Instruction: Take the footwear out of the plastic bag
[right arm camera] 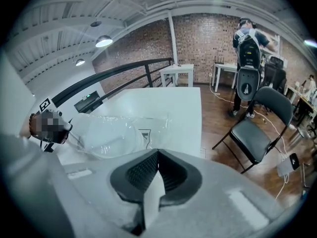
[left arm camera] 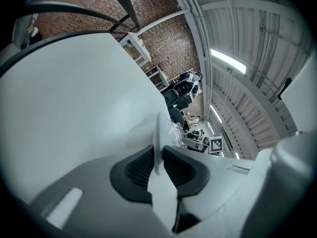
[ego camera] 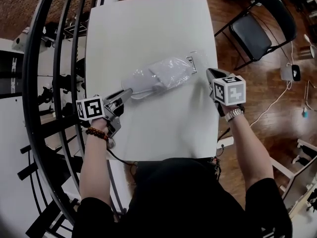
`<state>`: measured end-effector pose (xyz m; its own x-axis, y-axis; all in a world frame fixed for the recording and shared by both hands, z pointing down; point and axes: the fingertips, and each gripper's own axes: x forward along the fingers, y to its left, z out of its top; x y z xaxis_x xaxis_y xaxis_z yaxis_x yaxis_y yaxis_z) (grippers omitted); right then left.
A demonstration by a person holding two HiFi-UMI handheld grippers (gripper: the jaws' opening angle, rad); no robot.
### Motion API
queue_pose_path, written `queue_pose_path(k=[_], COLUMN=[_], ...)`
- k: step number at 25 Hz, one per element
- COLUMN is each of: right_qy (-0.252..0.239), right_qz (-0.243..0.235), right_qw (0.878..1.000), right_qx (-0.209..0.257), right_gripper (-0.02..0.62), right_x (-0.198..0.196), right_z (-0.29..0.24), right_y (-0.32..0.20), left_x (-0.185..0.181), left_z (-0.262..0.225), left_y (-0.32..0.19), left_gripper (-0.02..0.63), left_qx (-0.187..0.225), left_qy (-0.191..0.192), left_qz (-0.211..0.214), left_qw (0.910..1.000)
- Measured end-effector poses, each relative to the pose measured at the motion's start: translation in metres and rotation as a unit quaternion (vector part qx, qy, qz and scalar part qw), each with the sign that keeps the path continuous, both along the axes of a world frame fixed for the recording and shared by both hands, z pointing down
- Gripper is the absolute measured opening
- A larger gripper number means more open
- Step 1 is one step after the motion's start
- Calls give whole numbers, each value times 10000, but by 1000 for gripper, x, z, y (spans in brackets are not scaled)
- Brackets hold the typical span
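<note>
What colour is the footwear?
The footwear is white; the head view shows it best.

Left tool (left arm camera: 157,150) gripping, right tool (right arm camera: 158,152) closed

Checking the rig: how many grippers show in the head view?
2: left gripper at the table's left edge, gripping the slipper; right gripper at the bag's right end.

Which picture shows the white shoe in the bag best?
The head view: it looks down on the whole white shoe in the clear plastic bag. The left gripper view shows just a thin white edge pinched in the left tool. The right gripper view shows only a faint shape through plastic.
</note>
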<state>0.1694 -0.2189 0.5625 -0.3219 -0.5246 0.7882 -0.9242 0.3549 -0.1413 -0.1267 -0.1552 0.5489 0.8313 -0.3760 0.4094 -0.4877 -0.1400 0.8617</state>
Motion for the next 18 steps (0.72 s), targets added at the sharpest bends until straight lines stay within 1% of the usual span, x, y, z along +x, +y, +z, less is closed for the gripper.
queue_pose_path(k=[4,7,8,11,14,18], right_qy=[38,4,-32,-38,11,-24], right_qz=[173,295,318,422,571,720], right_qw=[9998,9996,9995,9991,9984,9974], right_qx=[9,6,11,26,10,29], right_gripper=[-8,-8,-8,-8,-8,-8], right_x=[10,11,10,17,25,23], right_z=[-3,-4,-5,-6,-10,-18], right_y=[1,6,7,8,7,8], left_x=[-4,-11,-13,-9,-13,-30], left_z=[-7,-12,-14,-26,-33,-45], left_y=[1,7,9,14,14,20], left_gripper=[77,77,75,75,75,74], left_qx=[68,107,82,-138,-96,-20], left_qy=[164,343,434,894,1017,1177], left_qz=[-94,-176,-220,-441,-513,-607], left_qw=[9998,9992,9988,9949,9934,9912])
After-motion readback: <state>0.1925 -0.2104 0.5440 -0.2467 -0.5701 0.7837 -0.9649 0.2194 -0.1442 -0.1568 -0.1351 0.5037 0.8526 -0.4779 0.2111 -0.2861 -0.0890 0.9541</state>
